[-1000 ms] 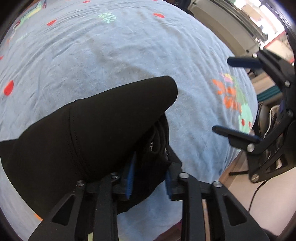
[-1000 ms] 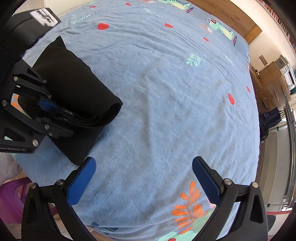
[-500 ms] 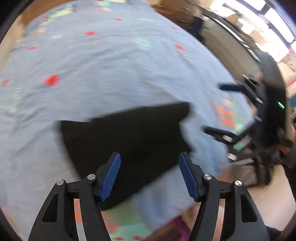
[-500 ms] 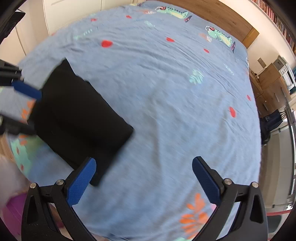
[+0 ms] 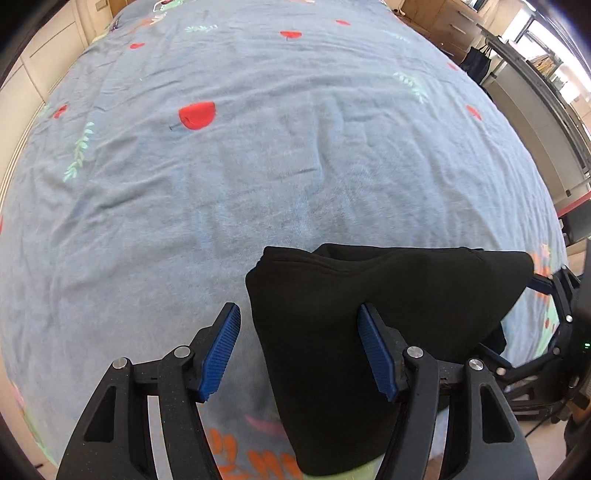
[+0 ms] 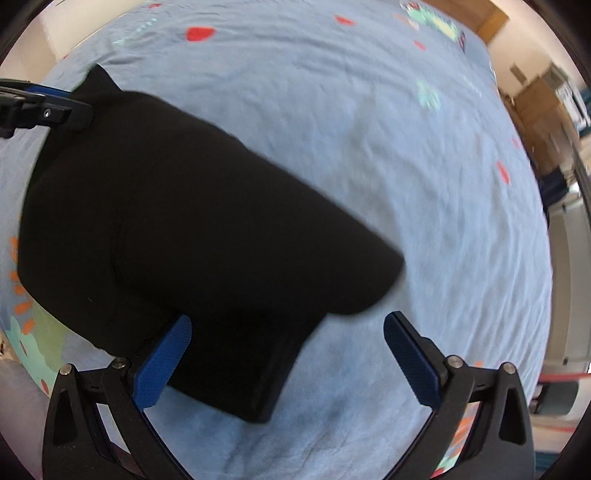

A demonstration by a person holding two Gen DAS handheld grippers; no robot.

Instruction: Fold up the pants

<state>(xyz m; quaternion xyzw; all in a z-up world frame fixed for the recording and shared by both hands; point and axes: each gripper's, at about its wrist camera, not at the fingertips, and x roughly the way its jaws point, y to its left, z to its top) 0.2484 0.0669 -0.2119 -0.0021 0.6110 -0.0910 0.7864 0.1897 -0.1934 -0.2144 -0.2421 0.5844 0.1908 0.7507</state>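
Observation:
The black pants lie folded into a thick bundle on the blue bedspread, near the bed's front edge. My left gripper is open, its jaws straddling the bundle's left corner, holding nothing. In the right wrist view the pants fill the left half. My right gripper is open and empty, its left pad at the bundle's near end. The other gripper shows at the far left edge, and the right gripper also shows in the left wrist view.
The bedspread carries red apple prints and leaf prints. A wooden headboard is at the far end. Wooden drawers and a metal rail stand beside the bed on the right. The bed's edge runs just under the grippers.
My left gripper let go of the pants and opened, then drew back. The bundle dropped flat on the bed. My right gripper moved in close over the bundle's end.

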